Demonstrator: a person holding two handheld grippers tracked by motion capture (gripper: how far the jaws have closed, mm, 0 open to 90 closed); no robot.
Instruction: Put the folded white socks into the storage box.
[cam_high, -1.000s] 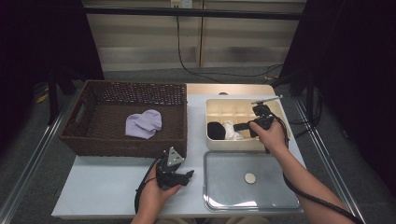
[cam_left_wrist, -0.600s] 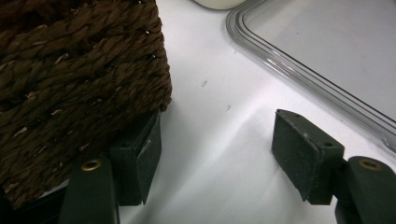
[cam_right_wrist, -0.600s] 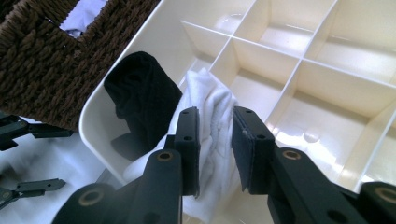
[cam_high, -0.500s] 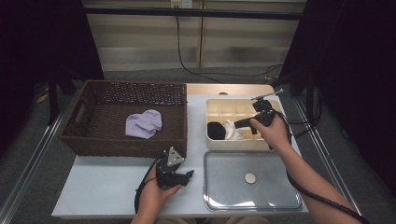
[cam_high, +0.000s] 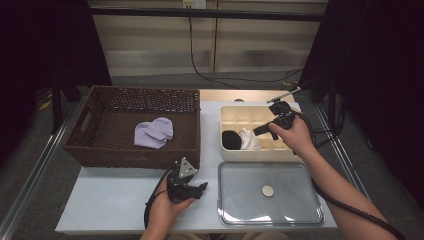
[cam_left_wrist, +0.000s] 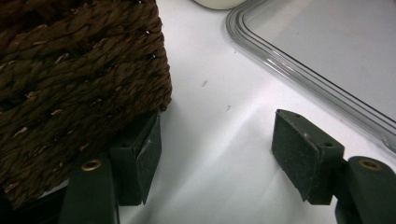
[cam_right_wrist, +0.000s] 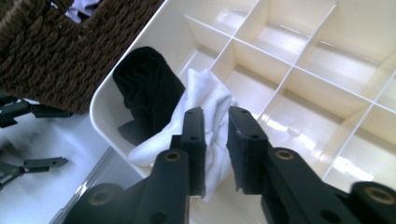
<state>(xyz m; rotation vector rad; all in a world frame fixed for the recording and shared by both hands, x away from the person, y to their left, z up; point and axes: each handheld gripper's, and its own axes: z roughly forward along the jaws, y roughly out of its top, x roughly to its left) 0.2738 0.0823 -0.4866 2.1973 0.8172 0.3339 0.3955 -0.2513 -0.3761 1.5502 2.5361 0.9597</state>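
Shifts the right gripper (cam_high: 257, 132) a tiny bit closer to the socks in the cream box (cam_high: 222, 125)
Holds its fingers (cam_right_wrist: 194, 135) narrow with nothing between them, just above the white sock (cam_right_wrist: 205, 93) lying beside the black sock (cam_right_wrist: 144, 88) in the near corner slot. Rests the left gripper (cam_left_wrist: 217, 135) on the table by the basket (cam_high: 130, 155), fingers wide and empty. Looks either done dropping the white sock or ready to pinch it; cannot tell which
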